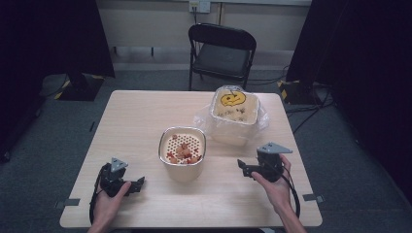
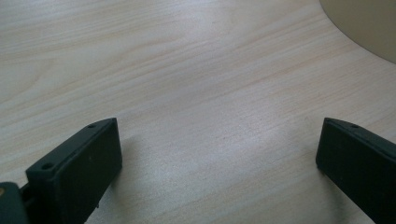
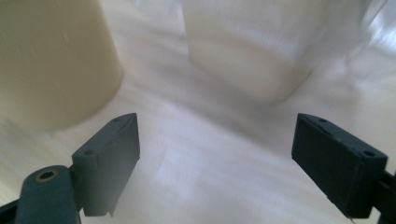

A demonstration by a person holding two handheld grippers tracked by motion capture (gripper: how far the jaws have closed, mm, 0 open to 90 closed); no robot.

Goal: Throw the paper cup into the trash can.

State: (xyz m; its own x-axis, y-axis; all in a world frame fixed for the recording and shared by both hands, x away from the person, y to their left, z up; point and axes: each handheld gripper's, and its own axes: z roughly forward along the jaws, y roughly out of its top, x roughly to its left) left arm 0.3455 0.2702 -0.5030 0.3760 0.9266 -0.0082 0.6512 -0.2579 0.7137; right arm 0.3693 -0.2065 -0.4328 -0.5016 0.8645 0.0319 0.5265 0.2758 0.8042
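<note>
A pale wooden table [image 1: 141, 116] stands on grey floor, with a black folding chair [image 1: 222, 53] behind it. Near the middle sits a cream pot [image 1: 182, 154] whose perforated insert holds reddish pieces. Behind it to the right, a tub [image 1: 234, 114] sits in clear plastic wrap. The left gripper [image 1: 137, 184] rests low at the pot's left, jaws wide apart and empty. The right gripper [image 1: 244, 168] hovers just right of the pot, jaws also spread, gripping nothing.
</note>
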